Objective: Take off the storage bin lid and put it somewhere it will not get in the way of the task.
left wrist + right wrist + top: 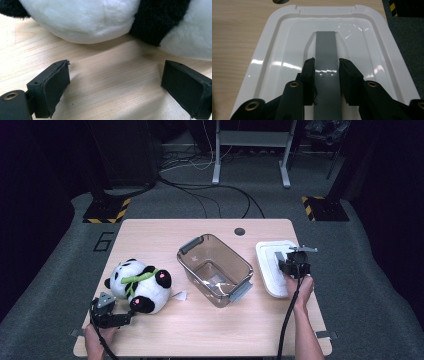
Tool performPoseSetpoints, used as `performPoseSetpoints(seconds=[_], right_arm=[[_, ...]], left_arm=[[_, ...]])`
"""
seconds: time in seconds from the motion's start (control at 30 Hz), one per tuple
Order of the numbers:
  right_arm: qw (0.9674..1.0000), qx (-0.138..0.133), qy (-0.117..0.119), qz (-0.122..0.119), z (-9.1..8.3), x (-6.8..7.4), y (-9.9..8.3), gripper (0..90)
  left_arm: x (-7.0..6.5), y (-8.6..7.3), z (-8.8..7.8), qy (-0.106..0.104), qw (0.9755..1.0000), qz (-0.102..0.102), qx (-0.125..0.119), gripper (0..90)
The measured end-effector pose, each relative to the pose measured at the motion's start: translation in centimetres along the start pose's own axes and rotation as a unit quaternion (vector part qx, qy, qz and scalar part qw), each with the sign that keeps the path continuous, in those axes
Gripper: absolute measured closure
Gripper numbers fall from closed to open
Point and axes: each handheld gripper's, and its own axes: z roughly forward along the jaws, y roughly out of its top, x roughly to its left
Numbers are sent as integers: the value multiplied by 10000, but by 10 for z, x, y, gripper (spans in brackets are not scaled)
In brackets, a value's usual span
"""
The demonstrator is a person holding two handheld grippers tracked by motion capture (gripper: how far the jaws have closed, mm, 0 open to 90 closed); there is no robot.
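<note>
Wooden table [210,330] on grey carpet: right gripper [326,65] clamps the grey handle [325,47] of the white lid [267,270], far right; left gripper [115,75] gapes before the plush panda [140,282], near left.

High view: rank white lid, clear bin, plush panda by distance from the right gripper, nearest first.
From the right gripper:
1. White lid: right side of the table, directly under the gripper, whose jaws straddle its grey handle.
2. Clear bin: table centre, left of the lid.
3. Plush panda: far left, by the left gripper.
</note>
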Motion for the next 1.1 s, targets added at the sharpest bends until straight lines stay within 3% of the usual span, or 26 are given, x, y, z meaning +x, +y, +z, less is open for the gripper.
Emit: performPoseSetpoints(seconds=[0.63,1.0,1.07,1.1], right_arm=[[9993,247,-97,254,36,-2,-10,667],[9990,229,-154,338,48,-7,-14,661],[9990,226,-121,358,48,-7,-14,620],[9989,222,-110,394,47,-7,-14,546]], left_arm=[[0,0,0,-5,10000,-1,9,74],[0,0,0,-6,10000,-2,6,74],[0,0,0,-4,10000,-2,8,75],[0,0,0,-6,10000,-1,6,74]])
